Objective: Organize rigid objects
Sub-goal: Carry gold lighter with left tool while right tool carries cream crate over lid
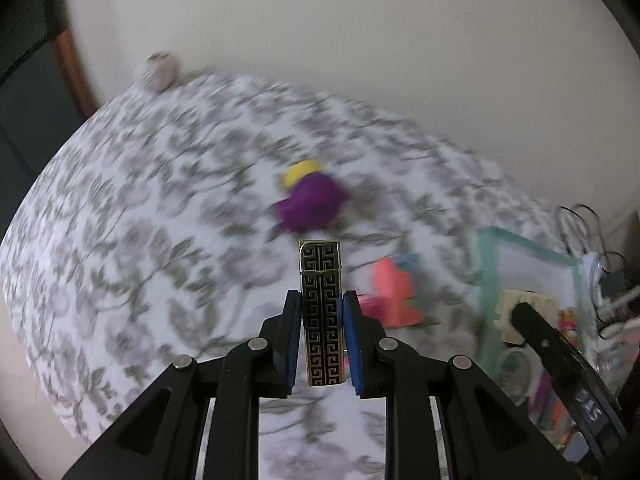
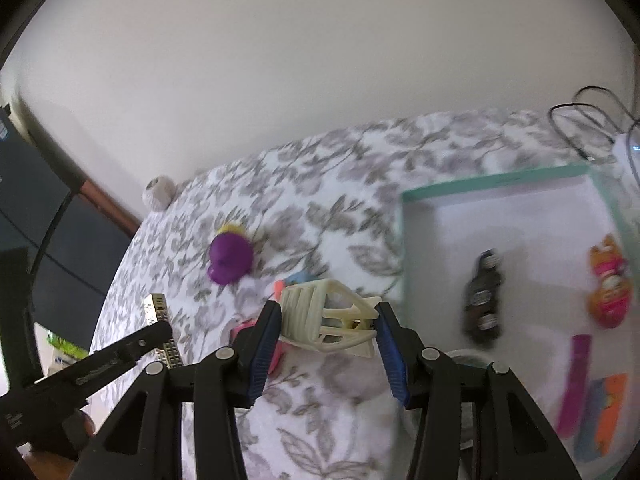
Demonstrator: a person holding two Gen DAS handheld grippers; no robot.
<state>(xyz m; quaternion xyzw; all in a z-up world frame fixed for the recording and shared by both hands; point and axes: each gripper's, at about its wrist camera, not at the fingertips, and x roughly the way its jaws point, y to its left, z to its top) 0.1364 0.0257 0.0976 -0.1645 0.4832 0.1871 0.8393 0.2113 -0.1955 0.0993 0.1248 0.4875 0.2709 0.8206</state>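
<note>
Two loads aloft: our left gripper (image 1: 321,312) pinches a patterned lighter (image 1: 321,312); our right gripper (image 2: 328,320) clamps a cream hair claw (image 2: 326,316), whose slatted sides may slip before the green-rimmed box (image 2: 496,182).

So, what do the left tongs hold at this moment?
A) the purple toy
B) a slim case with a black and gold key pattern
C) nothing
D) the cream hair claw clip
B: in the left wrist view the left tongs are shut on the slim patterned case, which stands upright between the blue pads, while the purple toy lies on the cloth beyond.
</note>
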